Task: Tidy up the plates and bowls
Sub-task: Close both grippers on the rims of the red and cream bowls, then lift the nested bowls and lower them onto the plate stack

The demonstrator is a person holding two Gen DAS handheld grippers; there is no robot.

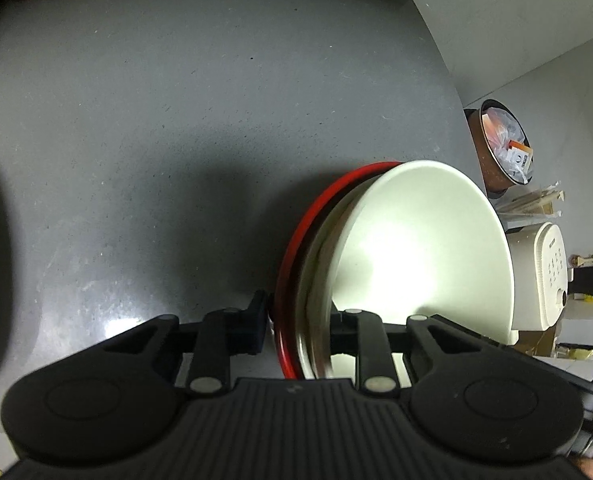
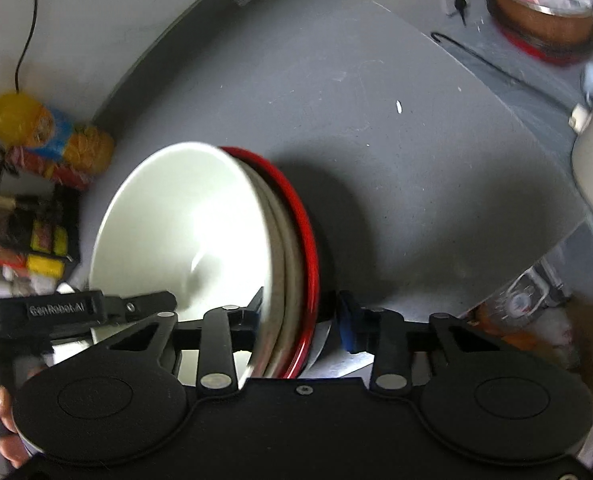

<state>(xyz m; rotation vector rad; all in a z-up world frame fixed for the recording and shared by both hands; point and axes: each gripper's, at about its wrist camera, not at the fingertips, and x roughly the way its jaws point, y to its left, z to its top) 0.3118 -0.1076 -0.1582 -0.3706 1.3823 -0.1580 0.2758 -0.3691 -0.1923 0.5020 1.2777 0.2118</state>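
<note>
Three dishes stand on edge as one stack: a white bowl (image 1: 424, 240), a cream plate (image 1: 316, 280) behind it, and a red plate (image 1: 292, 256) outermost. The left gripper (image 1: 298, 320) pinches the stack's rim between its fingers, the bowl to its right. The right gripper (image 2: 300, 320) straddles the same stack with its right finger apart from the red plate, jaws spread; the bowl lies to its left. Grey worktop (image 1: 176, 120) stretches ahead of both. Far right of the left gripper, one copper pot (image 1: 496, 152) holds packets.
</note>
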